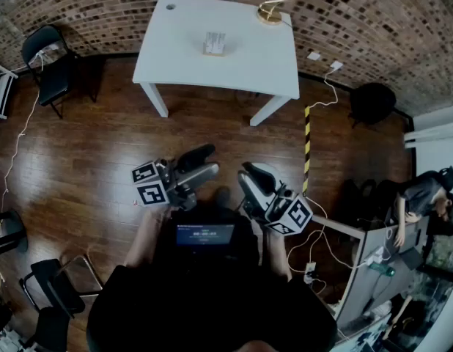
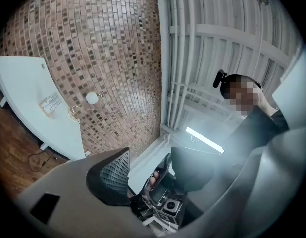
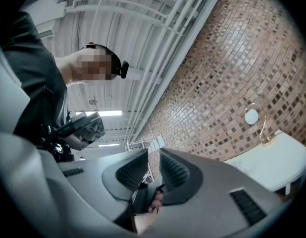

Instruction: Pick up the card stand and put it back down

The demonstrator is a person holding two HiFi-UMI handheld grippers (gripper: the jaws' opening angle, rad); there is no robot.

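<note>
The card stand (image 1: 214,44) is a small upright holder with a pale card. It stands in the middle of the white table (image 1: 175,64) at the far side of the room; in the left gripper view the card stand (image 2: 51,103) is small, on the table (image 2: 19,83) at the left. Both grippers are held close to the person's body, far from the table. My left gripper (image 1: 213,159) (image 2: 149,170) has a gap between its pads and nothing in it. My right gripper (image 1: 244,174) (image 3: 154,170) has its pads nearly together, empty.
A gold lamp (image 1: 270,9) with a round white shade stands at the table's far right corner. A black chair (image 1: 47,61) stands left of the table and a black stool (image 1: 372,101) to its right. Yellow-black tape (image 1: 308,149) and cables cross the wood floor. A person (image 1: 424,196) sits at the right.
</note>
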